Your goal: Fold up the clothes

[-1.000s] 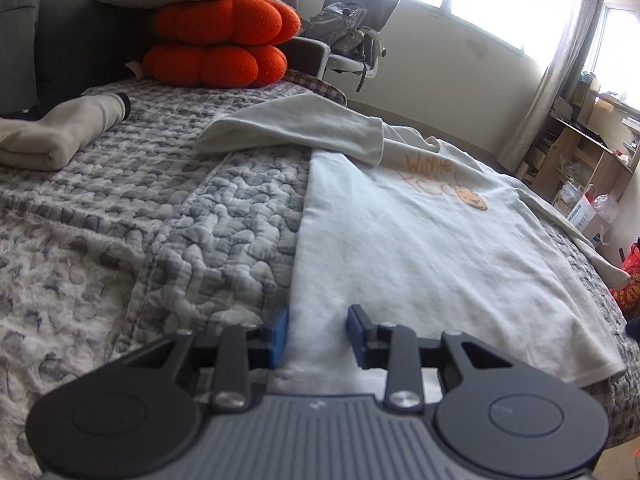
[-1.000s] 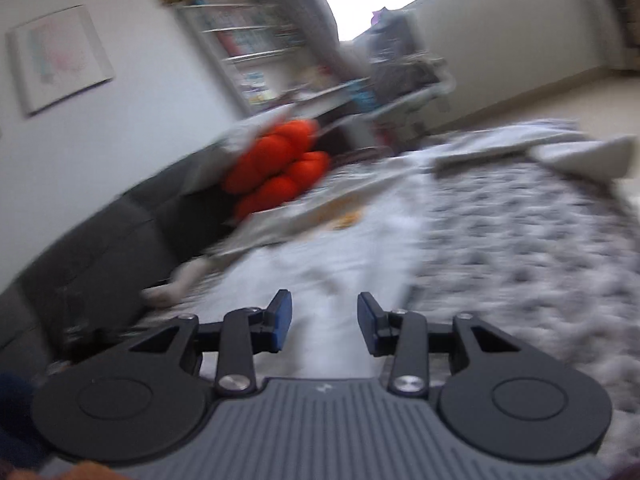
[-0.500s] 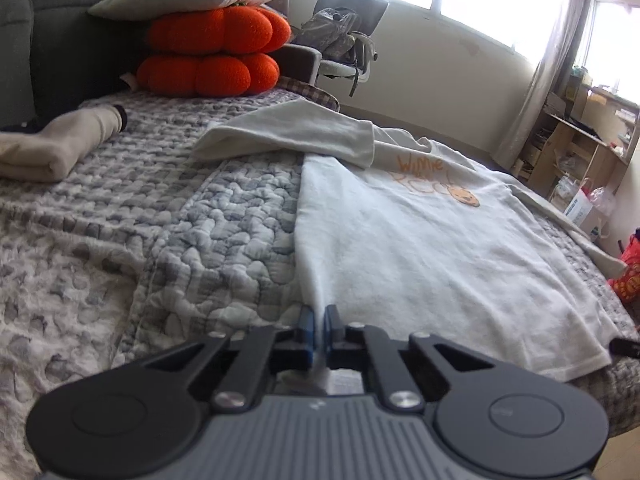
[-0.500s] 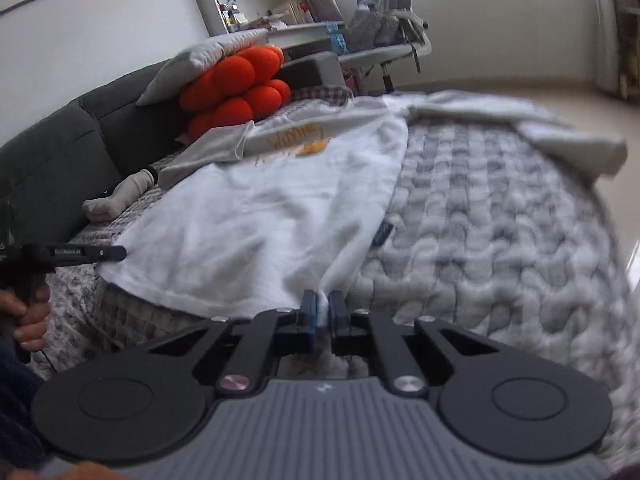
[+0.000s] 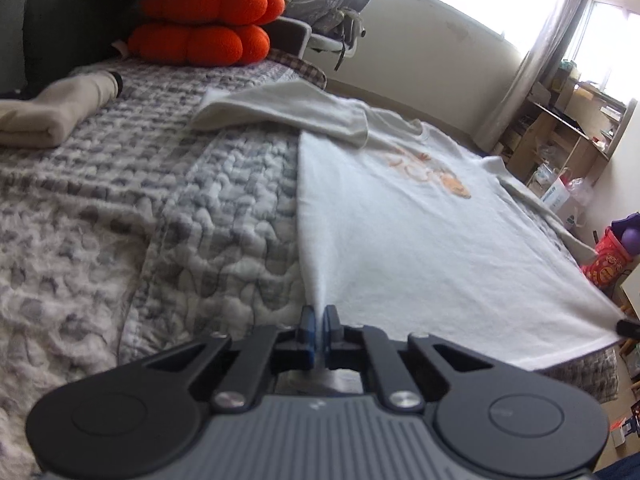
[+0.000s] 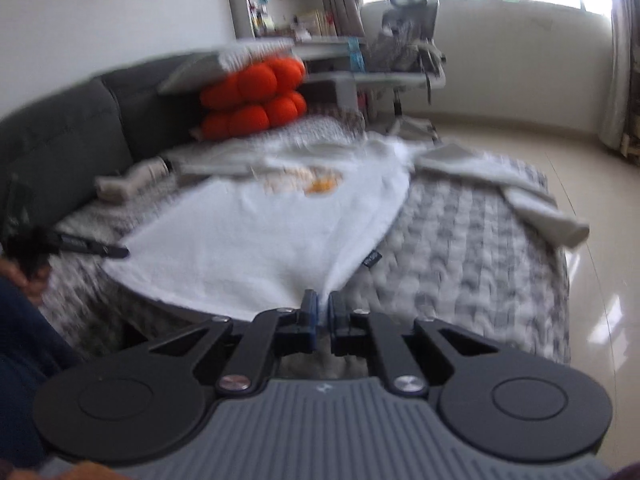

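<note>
With the left gripper [image 5: 319,328] and right gripper [image 6: 323,312] each pinching a near hem corner of the white shirt [image 5: 420,240] spread on the quilted bed [image 5: 160,216], lift both evenly and carry the hem toward the far collar, keeping it taut

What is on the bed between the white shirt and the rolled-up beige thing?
In the left wrist view, only the grey knobbly quilt lies between the white shirt and the rolled beige cloth; nothing else rests on that stretch.
</note>
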{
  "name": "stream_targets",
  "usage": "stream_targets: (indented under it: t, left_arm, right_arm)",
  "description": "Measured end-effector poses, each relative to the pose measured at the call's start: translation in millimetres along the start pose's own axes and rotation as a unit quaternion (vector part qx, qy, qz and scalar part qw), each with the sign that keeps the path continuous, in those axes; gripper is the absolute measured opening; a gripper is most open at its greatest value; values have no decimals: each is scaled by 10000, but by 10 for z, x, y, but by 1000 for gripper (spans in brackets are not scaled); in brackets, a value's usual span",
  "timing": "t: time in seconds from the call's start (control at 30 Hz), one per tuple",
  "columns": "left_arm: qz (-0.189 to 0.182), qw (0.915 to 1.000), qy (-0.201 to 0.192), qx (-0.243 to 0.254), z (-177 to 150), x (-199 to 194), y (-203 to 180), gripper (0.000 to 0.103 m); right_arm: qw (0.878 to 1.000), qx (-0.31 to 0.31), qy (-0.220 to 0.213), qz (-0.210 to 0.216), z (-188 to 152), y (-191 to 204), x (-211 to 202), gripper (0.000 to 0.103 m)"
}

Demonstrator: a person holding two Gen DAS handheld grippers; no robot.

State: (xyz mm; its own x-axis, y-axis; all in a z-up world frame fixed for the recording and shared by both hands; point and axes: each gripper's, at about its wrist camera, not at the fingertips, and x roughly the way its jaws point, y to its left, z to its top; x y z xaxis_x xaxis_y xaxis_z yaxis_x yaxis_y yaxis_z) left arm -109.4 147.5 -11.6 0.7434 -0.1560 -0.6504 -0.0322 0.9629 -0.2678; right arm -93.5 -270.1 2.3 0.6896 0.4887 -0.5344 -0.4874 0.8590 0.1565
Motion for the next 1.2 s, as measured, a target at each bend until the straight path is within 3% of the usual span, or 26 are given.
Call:
stream_targets:
  t: [0.1,0.17,0.27,0.33,0.37,0.4,0.53,0.63,0.77,0.97,1.13,1.2]
  left_arm:
    - [-49,10000,63,43,22,17,48,12]
    - [-4,10000,-5,62,99,-5,71,24]
    - [134,9996,-215,150,250,-34,79,31]
    - [226,9989,-356,208,350,-53,83,32]
    - [272,9984,-426,237,400,-63,86,36]
    - [307,9979,-493,280,453,-63,77,39]
    - [326,9955,-611,651,724,247,-249,77]
    - [239,9956,-662,625,919,492,-425,80]
    - [487,9876,-1041,1072,1119,726,-704,89]
    - [830,9778,-1034,1624,1414,1218,-1043,91]
    - [1537,9577,-828,2290,1493,1683,-1160,90]
    - [1724,9509,-696,2476,1509,1792,-1112,60]
  right_arm:
    - [9998,3,206,53,-52,-35,131,9]
    - [9996,-104,220,126,-48,-40,153,12]
    - [9997,-232,-49,-33,43,-117,64,23]
    - [9995,-59,-271,-132,120,-241,13,35]
    - [9991,49,-379,-171,158,-306,-7,37]
    - [9987,121,-457,-210,195,-351,-1,37]
    - [9985,118,-471,-255,304,-351,219,37]
    - [9987,24,-444,-263,346,-301,381,37]
    - [9984,117,-457,-304,375,-285,535,37]
    - [9985,254,-375,-301,300,-265,697,37]
    - [9977,467,-404,-287,244,-300,715,37]
    - [9971,572,-428,-264,233,-333,701,37]
